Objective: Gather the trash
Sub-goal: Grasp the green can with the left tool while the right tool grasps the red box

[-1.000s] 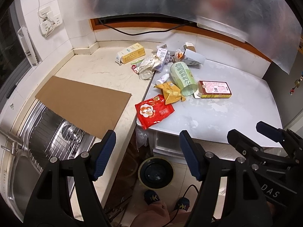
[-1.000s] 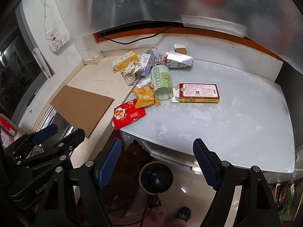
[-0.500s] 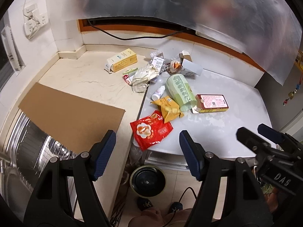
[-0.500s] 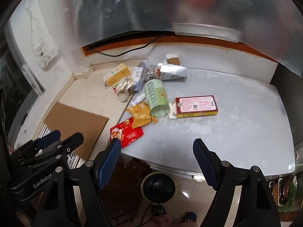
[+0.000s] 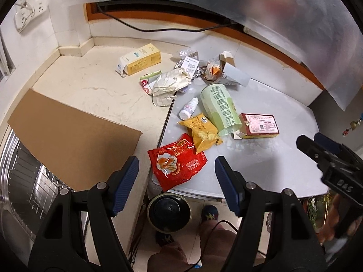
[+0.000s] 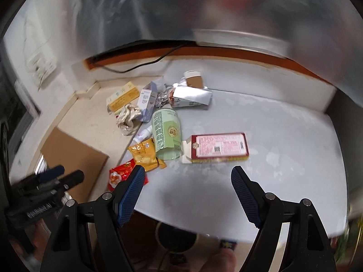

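Trash lies scattered on the counter: a red snack packet [image 5: 176, 161] [image 6: 120, 174], a yellow packet [image 5: 201, 131] [image 6: 145, 151], a green cup on its side [image 5: 219, 108] [image 6: 167, 134], a red box [image 5: 259, 125] [image 6: 219, 146], a small white bottle [image 5: 188, 108], crumpled paper [image 5: 169, 85], a yellow carton [image 5: 140, 59] and a milk carton [image 6: 191, 98]. My left gripper [image 5: 177, 176] is open and empty, above the red packet. My right gripper [image 6: 188, 192] is open and empty, above the white table in front of the red box.
A black bin [image 5: 169, 210] stands on the floor under the table's front edge. A cardboard sheet [image 5: 70, 133] lies over part of the steel sink [image 5: 27, 188] at the left. A cable [image 5: 145, 28] runs along the back wall. Feet show on the floor.
Both grippers have moved forward and closer to the trash pile. The jaws have stayed open. The right wrist view is now blurred by motion.
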`<action>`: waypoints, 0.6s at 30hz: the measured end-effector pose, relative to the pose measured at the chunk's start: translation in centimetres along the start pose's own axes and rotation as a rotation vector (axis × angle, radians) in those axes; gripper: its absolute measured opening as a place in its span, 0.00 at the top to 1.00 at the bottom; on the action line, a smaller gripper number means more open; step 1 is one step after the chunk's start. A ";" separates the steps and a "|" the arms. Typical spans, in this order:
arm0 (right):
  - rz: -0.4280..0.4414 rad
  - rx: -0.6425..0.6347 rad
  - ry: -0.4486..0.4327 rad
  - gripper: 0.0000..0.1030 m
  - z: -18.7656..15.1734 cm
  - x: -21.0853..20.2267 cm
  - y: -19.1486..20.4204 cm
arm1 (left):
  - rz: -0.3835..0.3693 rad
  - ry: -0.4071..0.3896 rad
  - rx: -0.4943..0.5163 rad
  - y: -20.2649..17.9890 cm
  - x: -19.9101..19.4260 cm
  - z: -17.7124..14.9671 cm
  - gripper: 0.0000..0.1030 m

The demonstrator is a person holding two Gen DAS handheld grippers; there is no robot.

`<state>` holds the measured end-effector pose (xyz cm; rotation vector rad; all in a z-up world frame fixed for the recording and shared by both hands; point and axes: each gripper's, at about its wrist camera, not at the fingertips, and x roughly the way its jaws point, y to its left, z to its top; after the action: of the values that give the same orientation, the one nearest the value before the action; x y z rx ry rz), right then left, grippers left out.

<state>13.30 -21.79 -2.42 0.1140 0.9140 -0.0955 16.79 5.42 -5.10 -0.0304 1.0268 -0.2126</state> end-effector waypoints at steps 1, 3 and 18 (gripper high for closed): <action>-0.002 -0.031 0.007 0.22 0.3 0.8 -0.4 | 0.008 0.003 -0.007 -0.1 0.3 0.1 0.36; 0.012 -0.115 0.032 0.22 1.0 3.0 -1.4 | 0.029 0.010 -0.024 -0.5 1.0 0.5 0.36; 0.253 -0.647 0.206 0.22 4.8 16.3 -7.6 | 0.052 0.111 -0.063 -9.7 10.5 6.6 0.36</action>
<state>25.95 -30.49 -12.93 -0.3681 1.0884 0.4534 26.02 -6.51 -9.33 -0.0500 1.1436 -0.1357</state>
